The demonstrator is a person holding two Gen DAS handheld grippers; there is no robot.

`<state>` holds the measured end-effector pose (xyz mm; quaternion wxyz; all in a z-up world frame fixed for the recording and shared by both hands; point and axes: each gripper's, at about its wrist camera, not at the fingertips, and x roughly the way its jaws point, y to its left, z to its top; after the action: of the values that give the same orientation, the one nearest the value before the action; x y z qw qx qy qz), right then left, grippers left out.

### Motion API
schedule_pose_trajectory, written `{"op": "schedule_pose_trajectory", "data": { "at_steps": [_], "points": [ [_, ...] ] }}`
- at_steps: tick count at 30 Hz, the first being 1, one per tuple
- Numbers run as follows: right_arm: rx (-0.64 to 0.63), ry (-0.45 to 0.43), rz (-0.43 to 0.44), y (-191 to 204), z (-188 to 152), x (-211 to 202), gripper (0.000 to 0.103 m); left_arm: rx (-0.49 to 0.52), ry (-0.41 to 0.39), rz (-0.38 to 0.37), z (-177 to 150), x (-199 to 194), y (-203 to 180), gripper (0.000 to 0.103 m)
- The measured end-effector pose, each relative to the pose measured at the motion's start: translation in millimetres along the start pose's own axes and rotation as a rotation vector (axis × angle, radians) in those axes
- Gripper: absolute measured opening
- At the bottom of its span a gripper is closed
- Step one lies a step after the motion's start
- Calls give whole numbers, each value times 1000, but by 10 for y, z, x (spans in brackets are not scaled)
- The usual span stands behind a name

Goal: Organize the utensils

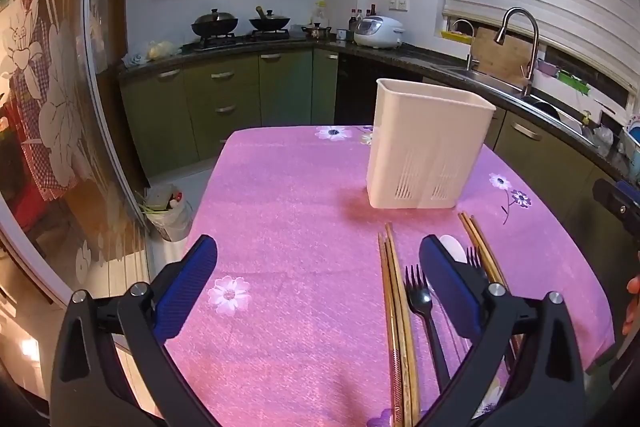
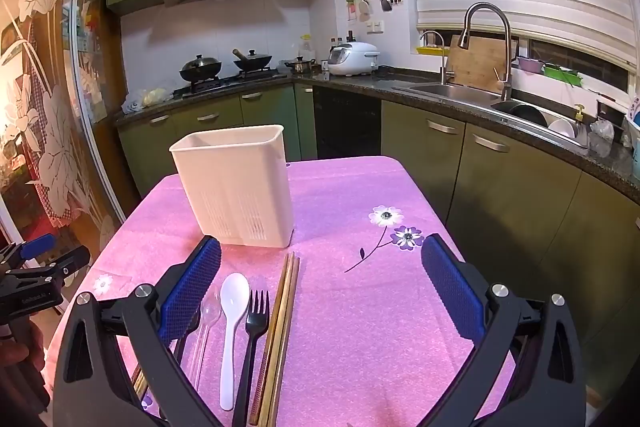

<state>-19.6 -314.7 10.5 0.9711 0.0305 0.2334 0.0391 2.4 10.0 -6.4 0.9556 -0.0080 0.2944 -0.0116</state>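
A table covered with a pink flower-printed cloth (image 2: pixel 360 307) stands in a kitchen with green cabinets, and on its far half a tall white plastic utensil holder (image 2: pixel 236 183) with slotted lower walls stands upright and, as far as its rim shows, with nothing sticking out of it. Nearer than the holder the utensils lie flat in a row, handles toward the camera: in the right wrist view, from left to right, a clear plastic spoon (image 2: pixel 208 311), a white plastic spoon (image 2: pixel 232 315), a black plastic fork (image 2: pixel 254 323) and a pair of golden-brown wooden chopsticks (image 2: pixel 280 323) lying side by side. The left wrist view shows a second pair of wooden chopsticks (image 1: pixel 396 307) further left, with another black plastic fork (image 1: pixel 424 311) just beside it. The left gripper (image 1: pixel 318 281) hovers over the near left part of the cloth, its blue-padded jaws spread wide with nothing between them. The right gripper (image 2: pixel 320 287) hangs over the near right part, jaws likewise wide apart and holding nothing; the chopsticks lie below the gap, untouched
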Motion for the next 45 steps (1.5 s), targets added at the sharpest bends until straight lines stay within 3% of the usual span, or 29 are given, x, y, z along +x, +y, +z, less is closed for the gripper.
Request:
{"op": "schedule_pose_trajectory", "data": {
  "at_steps": [45],
  "points": [
    [5,0,-3,-20,-32,21,99,4,23,-29,-8,-30,-108,96]
  ]
}}
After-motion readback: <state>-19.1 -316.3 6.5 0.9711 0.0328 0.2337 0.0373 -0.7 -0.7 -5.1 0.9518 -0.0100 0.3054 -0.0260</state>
